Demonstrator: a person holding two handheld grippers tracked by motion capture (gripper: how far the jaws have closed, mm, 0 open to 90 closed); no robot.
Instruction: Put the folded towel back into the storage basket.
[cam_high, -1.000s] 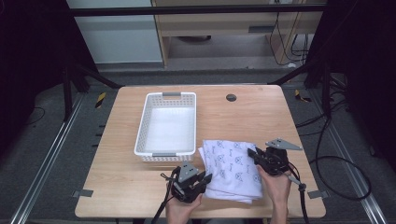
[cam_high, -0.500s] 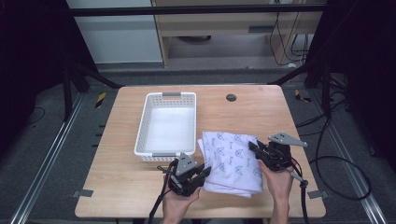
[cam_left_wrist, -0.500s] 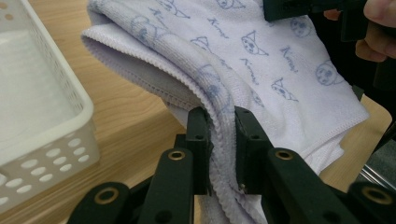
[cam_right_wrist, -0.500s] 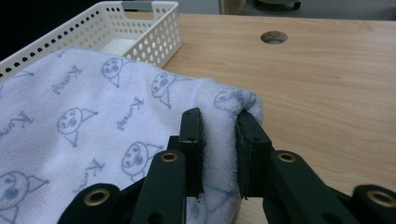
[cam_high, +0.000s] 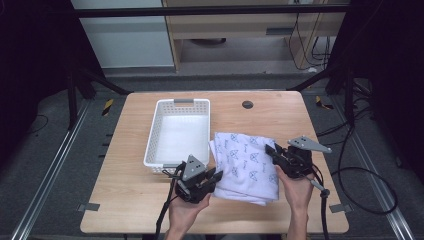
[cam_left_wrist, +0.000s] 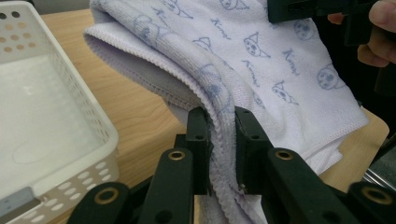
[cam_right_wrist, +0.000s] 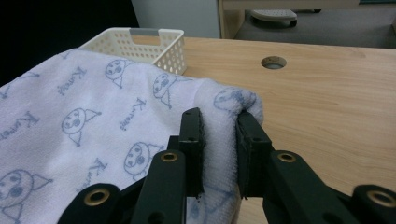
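Note:
A folded white towel (cam_high: 247, 160) printed with blue cartoon faces spans between my two grippers, partly raised off the wooden table (cam_high: 260, 112). My left gripper (cam_high: 216, 176) is shut on the towel's left edge; in the left gripper view the folded hem (cam_left_wrist: 219, 135) is pinched between the black jaws. My right gripper (cam_high: 272, 150) is shut on the towel's right edge, where the cloth (cam_right_wrist: 219, 140) bunches between its jaws. A white perforated basket (cam_high: 179, 132) stands empty just left of the towel.
A round cable hole (cam_high: 247, 104) sits in the table's far middle. Cables (cam_high: 350, 170) trail off the right side. Dark frame rails and a pale cabinet lie beyond the table's far edge.
Both grippers have risen with the towel's edges held, lifting and stretching the cloth off the table. The basket has not moved.

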